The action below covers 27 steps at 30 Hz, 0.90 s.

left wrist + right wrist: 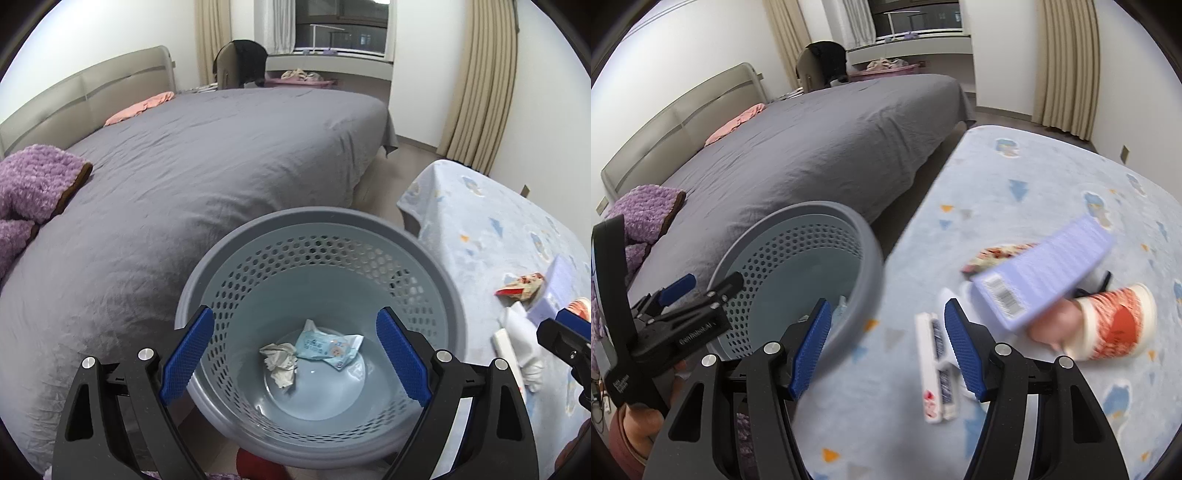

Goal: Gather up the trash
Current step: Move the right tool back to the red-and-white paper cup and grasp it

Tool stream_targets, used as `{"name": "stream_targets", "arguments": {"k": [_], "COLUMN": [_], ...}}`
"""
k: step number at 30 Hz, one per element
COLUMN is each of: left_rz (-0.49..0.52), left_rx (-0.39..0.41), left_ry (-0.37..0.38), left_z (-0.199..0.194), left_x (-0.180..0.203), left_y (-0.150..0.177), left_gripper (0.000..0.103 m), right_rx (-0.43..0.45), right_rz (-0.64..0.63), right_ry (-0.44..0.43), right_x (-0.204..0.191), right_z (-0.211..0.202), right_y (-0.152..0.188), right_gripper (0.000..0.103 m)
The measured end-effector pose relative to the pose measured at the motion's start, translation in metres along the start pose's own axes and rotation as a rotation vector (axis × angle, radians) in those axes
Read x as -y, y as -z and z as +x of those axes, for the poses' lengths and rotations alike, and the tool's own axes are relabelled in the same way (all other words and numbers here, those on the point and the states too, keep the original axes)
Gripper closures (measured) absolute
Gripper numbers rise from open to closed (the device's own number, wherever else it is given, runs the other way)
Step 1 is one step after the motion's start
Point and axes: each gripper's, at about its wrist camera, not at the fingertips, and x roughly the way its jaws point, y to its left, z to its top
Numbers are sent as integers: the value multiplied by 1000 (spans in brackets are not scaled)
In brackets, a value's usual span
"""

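Both empty: left gripper (pixel 295 362) wide over basket (pixel 436 258); right gripper (pixel 886 350) half-open, probably nearing white packet (pixel 938 369); straddle squarely.

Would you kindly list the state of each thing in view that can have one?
Left claw: open, empty, over the basket.
Right claw: open, empty, above the table.
Basket: upright, holding trash.
Crumpled tissue: inside the basket.
Blue wrapper: inside the basket.
Paper cup: lying on its side on the table.
Purple box: lying on the table, blurred.
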Motion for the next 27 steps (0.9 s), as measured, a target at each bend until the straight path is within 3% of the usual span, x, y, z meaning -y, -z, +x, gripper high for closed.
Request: {"name": "stream_targets", "arguments": {"k": [13, 27], "left_rz": [48, 78], "left_rx": [22, 2], "left_ry": [55, 123], "left_z": [-37, -64], "left_x": [36, 102], "left_y": [10, 30], "left_gripper": [15, 15], "right_rx": [58, 17], "right_rz": [116, 217], "right_ry": [64, 120], "right_x": [73, 167], "right_z": [-61, -82], "right_y": [33, 79], "right_gripper": [42, 42]}}
